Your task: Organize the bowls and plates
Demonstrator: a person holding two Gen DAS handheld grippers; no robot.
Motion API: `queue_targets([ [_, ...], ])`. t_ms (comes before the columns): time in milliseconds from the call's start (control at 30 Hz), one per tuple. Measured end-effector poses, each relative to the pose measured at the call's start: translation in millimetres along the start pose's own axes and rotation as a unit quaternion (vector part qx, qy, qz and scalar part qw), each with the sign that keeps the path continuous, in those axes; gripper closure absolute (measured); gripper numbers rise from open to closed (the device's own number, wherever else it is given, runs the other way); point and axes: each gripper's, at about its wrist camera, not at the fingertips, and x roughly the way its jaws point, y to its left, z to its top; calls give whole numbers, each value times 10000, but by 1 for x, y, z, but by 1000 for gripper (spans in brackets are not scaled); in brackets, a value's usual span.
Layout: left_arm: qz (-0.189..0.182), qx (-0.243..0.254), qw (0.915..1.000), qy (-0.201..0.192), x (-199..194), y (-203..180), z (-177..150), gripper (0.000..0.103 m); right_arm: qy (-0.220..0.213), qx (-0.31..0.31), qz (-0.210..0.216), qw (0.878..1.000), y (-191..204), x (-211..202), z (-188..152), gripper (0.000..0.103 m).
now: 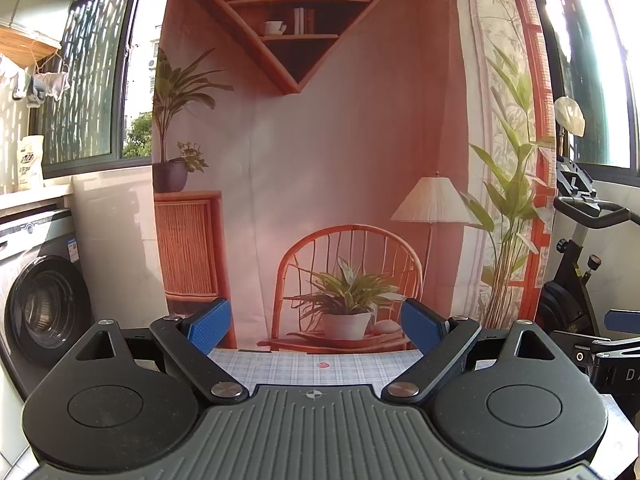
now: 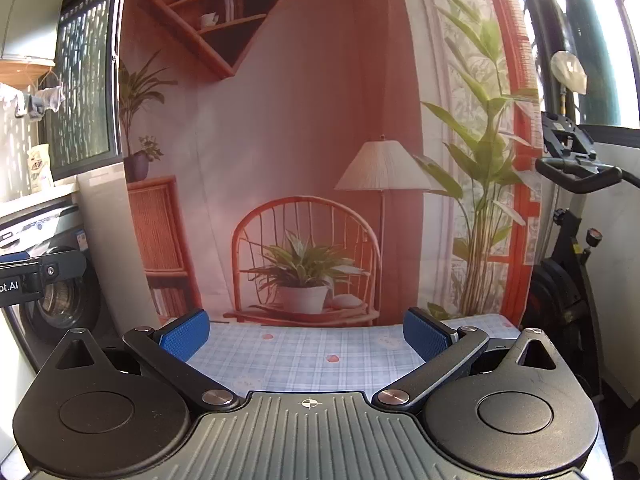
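Two grippers hover with jaws spread wide and nothing between them: the left gripper (image 1: pixel 316 330) and right gripper (image 2: pixel 306 334), both low in frame over the checked tablecloth (image 2: pixel 304 354). No plates or bowls show anywhere, so their place and orientation can't be told. Seemingly the opening step; next, find the dishes.
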Motion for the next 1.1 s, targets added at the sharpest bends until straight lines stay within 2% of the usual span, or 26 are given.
queue_targets([
  [367,-87,-41,9999,123,4,6,-2,10,-15,52,-109,9999,-6,-3,0,0],
  [1100,-82,-273,9992,267,6,35,-13,10,5,-253,-176,9995,31,1,6,0],
])
